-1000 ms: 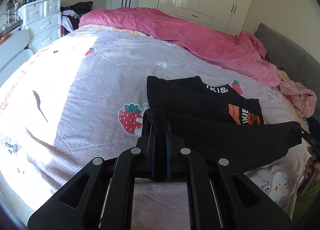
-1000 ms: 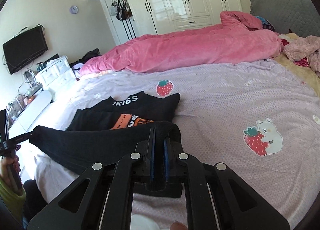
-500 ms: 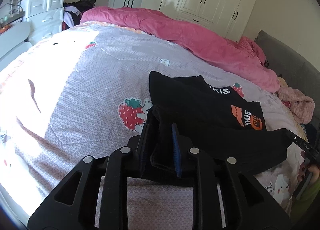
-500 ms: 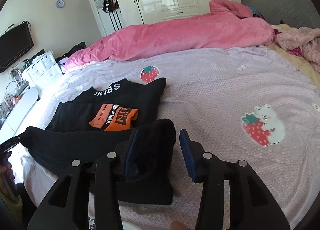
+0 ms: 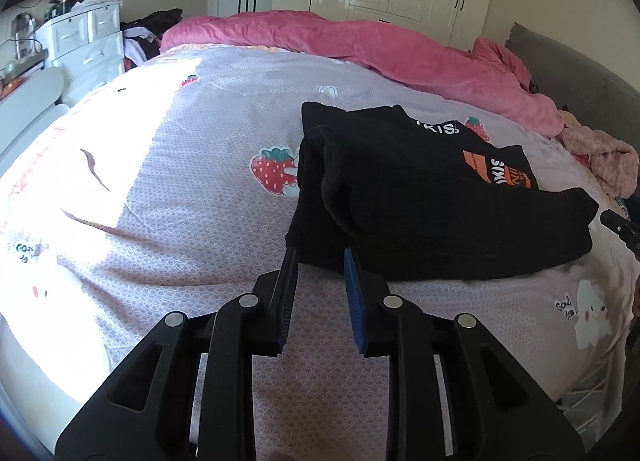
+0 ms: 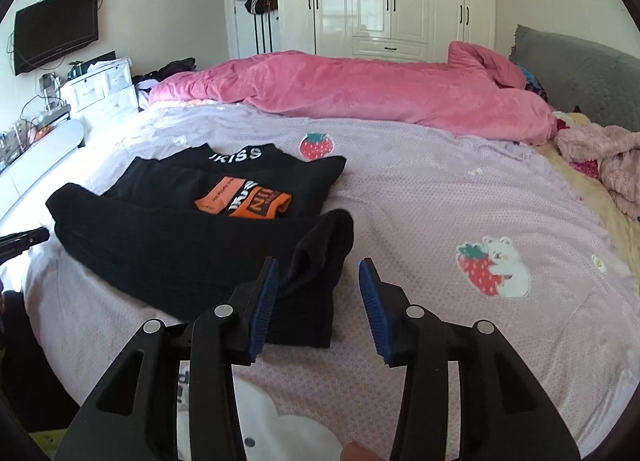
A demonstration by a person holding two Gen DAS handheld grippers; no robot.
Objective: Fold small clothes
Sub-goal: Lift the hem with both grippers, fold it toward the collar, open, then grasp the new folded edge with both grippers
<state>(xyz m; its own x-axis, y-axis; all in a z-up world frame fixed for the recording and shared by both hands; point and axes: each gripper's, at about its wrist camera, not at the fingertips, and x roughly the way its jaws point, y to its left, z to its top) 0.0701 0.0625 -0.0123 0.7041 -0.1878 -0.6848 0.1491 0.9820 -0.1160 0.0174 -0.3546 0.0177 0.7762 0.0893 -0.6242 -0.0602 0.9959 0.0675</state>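
Left claw (image 5: 320, 257) and right claw (image 6: 318, 267) are parted, jaws just opened; black garment (image 6: 180, 245) is left released on the bed (image 6: 440, 201).

"KISS" is printed in white on the black shirt (image 6: 224, 197); "Good", apparently, is read on the bedspread (image 5: 562, 307).

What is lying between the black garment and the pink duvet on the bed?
Only bare lilac sheet with a strawberry print, between the black garment and the pink duvet. The right wrist view shows it best.
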